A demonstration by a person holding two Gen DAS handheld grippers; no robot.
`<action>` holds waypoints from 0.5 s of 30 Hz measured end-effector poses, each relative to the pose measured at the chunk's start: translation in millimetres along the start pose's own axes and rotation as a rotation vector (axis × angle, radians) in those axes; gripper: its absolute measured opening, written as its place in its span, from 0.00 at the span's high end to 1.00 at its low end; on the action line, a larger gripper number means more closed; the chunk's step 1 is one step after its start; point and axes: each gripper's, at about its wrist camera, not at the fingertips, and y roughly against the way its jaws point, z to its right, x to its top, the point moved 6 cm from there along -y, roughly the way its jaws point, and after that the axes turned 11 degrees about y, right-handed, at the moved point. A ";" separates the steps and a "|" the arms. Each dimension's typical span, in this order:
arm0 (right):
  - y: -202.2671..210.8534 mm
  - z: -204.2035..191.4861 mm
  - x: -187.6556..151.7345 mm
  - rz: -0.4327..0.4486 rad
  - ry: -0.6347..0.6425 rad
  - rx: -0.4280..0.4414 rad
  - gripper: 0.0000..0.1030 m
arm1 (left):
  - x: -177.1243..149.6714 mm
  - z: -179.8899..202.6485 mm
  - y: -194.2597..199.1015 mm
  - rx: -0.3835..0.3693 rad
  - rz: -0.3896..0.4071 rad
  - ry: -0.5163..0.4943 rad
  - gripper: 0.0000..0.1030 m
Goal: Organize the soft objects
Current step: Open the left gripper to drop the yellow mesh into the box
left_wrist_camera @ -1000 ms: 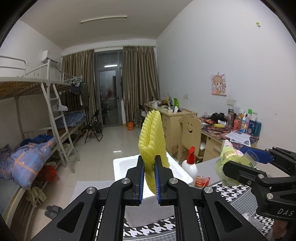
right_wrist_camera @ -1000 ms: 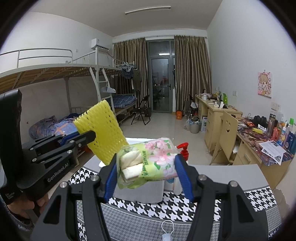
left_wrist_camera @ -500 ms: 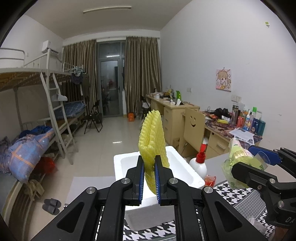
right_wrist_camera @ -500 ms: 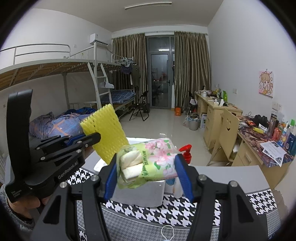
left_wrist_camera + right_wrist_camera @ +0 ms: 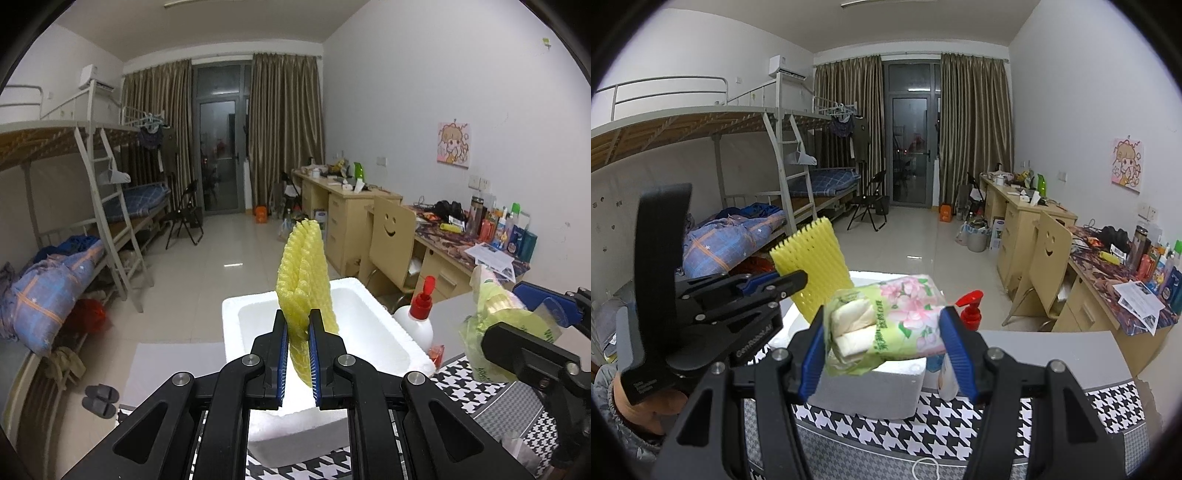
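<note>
Centrally placed in both views, a white foam box (image 5: 373,325) stands on the houndstooth-patterned tabletop (image 5: 1027,417) and serves as the landmark. Left gripper (image 5: 297,354): its blue-padded fingers (image 5: 281,354) are closed narrowly on the lower end of a yellow foam net sleeve (image 5: 304,280), which stands upright, its lower end reaching down within the rim of the box's open cavity. From the right wrist view the same sleeve (image 5: 812,269) appears tilted above the left end of the box (image 5: 871,384), held in the left gripper (image 5: 790,284), with the person's hand (image 5: 646,410) below its handle.

Right gripper (image 5: 882,354): its fingers (image 5: 955,354) are spread wide and press on both ends of a soft tissue pack (image 5: 886,328) in green wrapping with pink flowers; white folded tissues show at its left end. The pack is held off the tabletop, in front of and overlapping the near wall of the box. In the left wrist view the pack (image 5: 495,332) and right gripper (image 5: 532,332) lie to the right of the box and apart from it.

A white pump bottle with a red nozzle (image 5: 417,317) stands just beside the right wall of the box; in the right wrist view it (image 5: 960,339) sits behind the right finger. Whether it touches the box cannot be told. A small red packet (image 5: 436,352) lies at the box's right corner. Beyond the box are a bunk bed (image 5: 738,177) and wooden desks (image 5: 1023,229).
</note>
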 end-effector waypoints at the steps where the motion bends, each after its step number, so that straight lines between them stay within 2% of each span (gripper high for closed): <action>1: -0.6 0.5 0.3 -0.001 -0.001 -0.001 0.38 | 0.3 0.0 -3.0 0.002 -0.004 -0.001 0.89; 7: -5.0 5.1 1.5 -0.011 -0.016 -0.006 0.38 | -2.5 -2.3 -17.4 -0.001 -0.042 0.007 0.89; 9: -6.6 6.0 1.4 -0.013 -0.018 -0.009 0.38 | -3.6 -1.5 -21.8 -0.007 -0.054 0.000 0.81; 10: -7.5 5.9 1.6 -0.015 -0.017 -0.009 0.38 | -4.5 -2.1 -23.7 -0.001 -0.059 0.001 0.70; 11: -7.7 2.2 2.2 -0.018 -0.016 -0.011 0.38 | -4.3 -3.5 -25.3 0.002 -0.060 0.005 0.53; 13: -9.3 0.7 2.9 -0.021 -0.017 -0.012 0.38 | -4.3 -5.3 -25.1 0.001 -0.055 0.017 0.36; 15: -10.1 0.4 3.6 -0.023 -0.020 -0.012 0.38 | -4.2 -6.9 -23.8 0.000 -0.049 0.019 0.35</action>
